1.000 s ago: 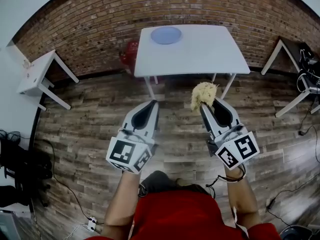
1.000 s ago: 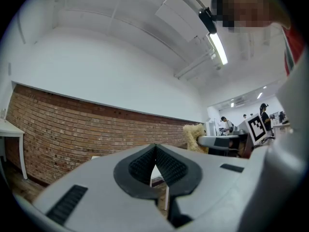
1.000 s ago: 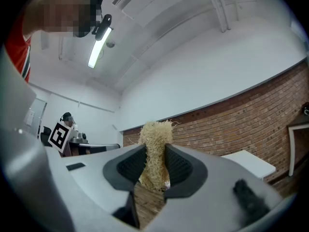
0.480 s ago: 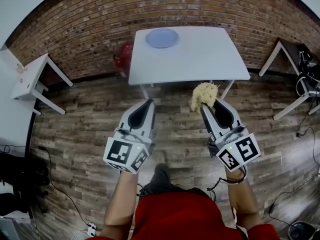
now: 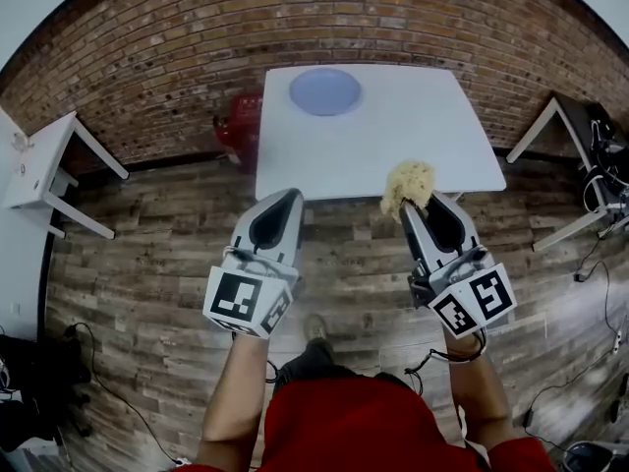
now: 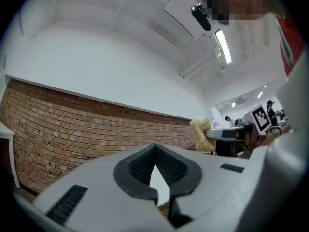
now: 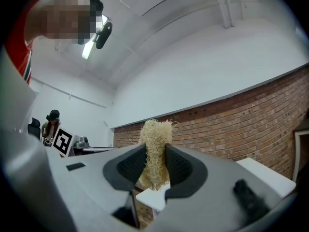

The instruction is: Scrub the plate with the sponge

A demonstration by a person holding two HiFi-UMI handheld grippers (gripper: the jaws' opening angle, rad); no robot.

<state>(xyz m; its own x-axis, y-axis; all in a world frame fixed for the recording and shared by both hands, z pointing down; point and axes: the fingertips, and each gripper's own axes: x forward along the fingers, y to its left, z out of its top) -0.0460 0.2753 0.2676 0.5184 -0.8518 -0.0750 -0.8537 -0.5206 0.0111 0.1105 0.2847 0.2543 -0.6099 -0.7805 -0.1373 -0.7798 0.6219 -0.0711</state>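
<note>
My right gripper [image 5: 413, 207] is clamped on a tan, fibrous loofah-like sponge [image 5: 407, 183]. I judge the sponge light, soft and springy, and the pinch on its lower part leaves the tuft free to scrub. My left gripper [image 5: 286, 201] has its jaws together, with nothing between them. The pale blue round plate [image 5: 324, 91] lies flat near the far left corner of the white square table [image 5: 423, 136], well apart from both grippers. It looks stiff and smooth and would probably slide, so I would steady its rim. A red brick wall [image 5: 177, 37] stands behind the table, and grey-brown wood planks [image 5: 147, 254] cover the floor.
</note>
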